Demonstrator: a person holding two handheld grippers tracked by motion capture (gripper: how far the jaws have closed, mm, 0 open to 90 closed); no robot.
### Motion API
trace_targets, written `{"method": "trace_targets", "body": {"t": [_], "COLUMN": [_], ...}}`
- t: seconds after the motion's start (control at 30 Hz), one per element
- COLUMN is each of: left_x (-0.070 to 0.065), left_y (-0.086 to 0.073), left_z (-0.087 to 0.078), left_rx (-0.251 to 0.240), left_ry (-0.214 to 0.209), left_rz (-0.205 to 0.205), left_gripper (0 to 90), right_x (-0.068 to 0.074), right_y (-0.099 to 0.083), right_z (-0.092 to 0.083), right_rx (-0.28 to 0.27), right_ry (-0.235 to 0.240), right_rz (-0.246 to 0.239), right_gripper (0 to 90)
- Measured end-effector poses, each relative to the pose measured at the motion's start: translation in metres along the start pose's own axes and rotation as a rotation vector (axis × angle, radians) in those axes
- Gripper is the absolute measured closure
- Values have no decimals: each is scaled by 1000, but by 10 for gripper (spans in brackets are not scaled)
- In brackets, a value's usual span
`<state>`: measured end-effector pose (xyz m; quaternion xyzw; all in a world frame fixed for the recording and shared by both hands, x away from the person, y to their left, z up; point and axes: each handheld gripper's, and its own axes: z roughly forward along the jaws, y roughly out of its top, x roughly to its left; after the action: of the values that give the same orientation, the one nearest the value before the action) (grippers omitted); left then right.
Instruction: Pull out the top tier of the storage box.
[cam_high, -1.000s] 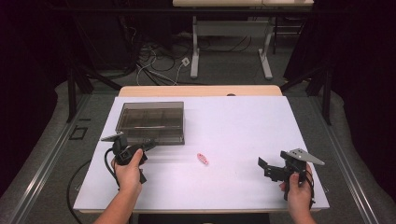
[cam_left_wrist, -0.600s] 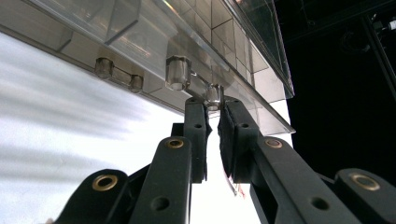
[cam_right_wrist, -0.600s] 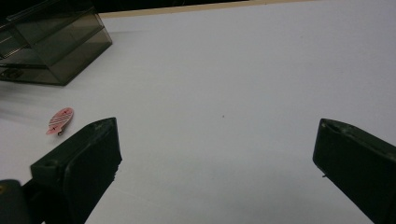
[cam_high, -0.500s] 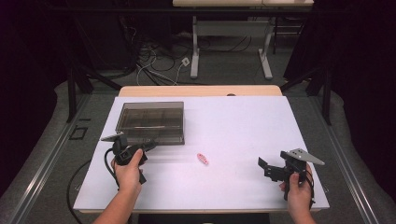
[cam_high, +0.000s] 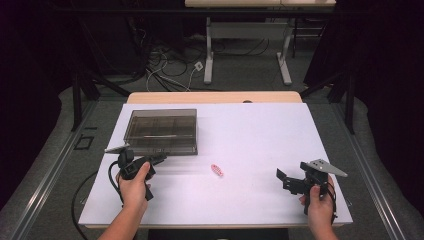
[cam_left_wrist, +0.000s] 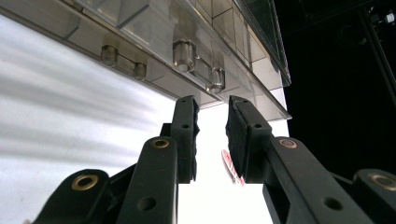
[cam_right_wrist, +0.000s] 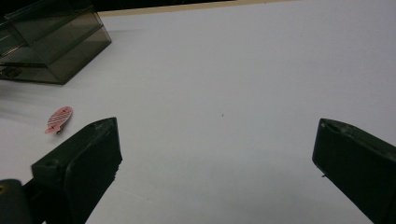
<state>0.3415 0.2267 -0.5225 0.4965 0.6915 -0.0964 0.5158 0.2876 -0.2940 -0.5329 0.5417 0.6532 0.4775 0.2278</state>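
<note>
A smoky see-through box with its lid down lies at the table's left rear. My left gripper is at the box's front edge; in the left gripper view its jaws point at that edge and its clear knobs. The jaws have just been opening, and a narrow gap shows with nothing between them. A small pink striped fish-shaped piece lies loose mid-table, seen past the jaws. My right gripper rests at the front right, wide open and empty, facing the pink piece and the box.
White sheet covers the table, whose wooden far edge shows behind it. Cables trail from both grippers off the near edge. Beyond the table are a dark floor, loose wires and another table's legs.
</note>
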Motion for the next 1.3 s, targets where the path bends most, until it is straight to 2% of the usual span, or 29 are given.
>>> {"method": "trace_targets", "body": {"t": [0.07, 0.1, 0.3, 0.4, 0.53, 0.63, 0.7, 0.83, 0.97, 1.03, 1.13, 1.2, 1.3], "left_x": [0, 0, 1, 1, 3, 3, 4, 2, -3, -5, -8, -9, -12], "left_y": [1, 0, 1, 1, 3, 3, 4, 4, 5, 5, 7, 8, 9], "left_z": [-4, -4, -12, -15, -19, -22, -26, -31, -35, -36, -38, -38, -38], "left_rx": [19, 12, 41, 29, 26, 8, 22, 7, -6, -13, 2, -13, -24], "left_ry": [-3, -2, 0, 17, 22, 27, 30, 33, 64, 67, 83, 86, 106], "left_rz": [12, 9, 29, 44, 50, 54, 64, 85, 150, 160, 191, 196, 239], "left_gripper": [717, 712, 665, 636, 610, 596, 586, 567, 534, 524, 520, 507, 477], "right_x": [0, 0, 0, 0, -1, 0, 0, 0, 0, -1, -1, -1, -1], "right_y": [0, 0, 0, 0, 0, 0, 0, 0, 0, 0, 0, 0, 0], "right_z": [0, 0, 0, 0, 0, 0, 0, 0, 0, 0, 0, 1, 0], "right_rx": [0, 1, -2, 2, 2, 1, 1, 2, 5, 2, 2, 2, 2], "right_ry": [-2, -3, -2, -2, -4, -3, -4, -3, -6, -5, -5, -6, -6], "right_rz": [-4, -2, -6, -2, -20, -5, -3, -4, -11, -19, -16, -18, -20], "right_gripper": [8, 8, 9, 9, 9, 9, 9, 10, 10, 10, 10, 10, 10]}}
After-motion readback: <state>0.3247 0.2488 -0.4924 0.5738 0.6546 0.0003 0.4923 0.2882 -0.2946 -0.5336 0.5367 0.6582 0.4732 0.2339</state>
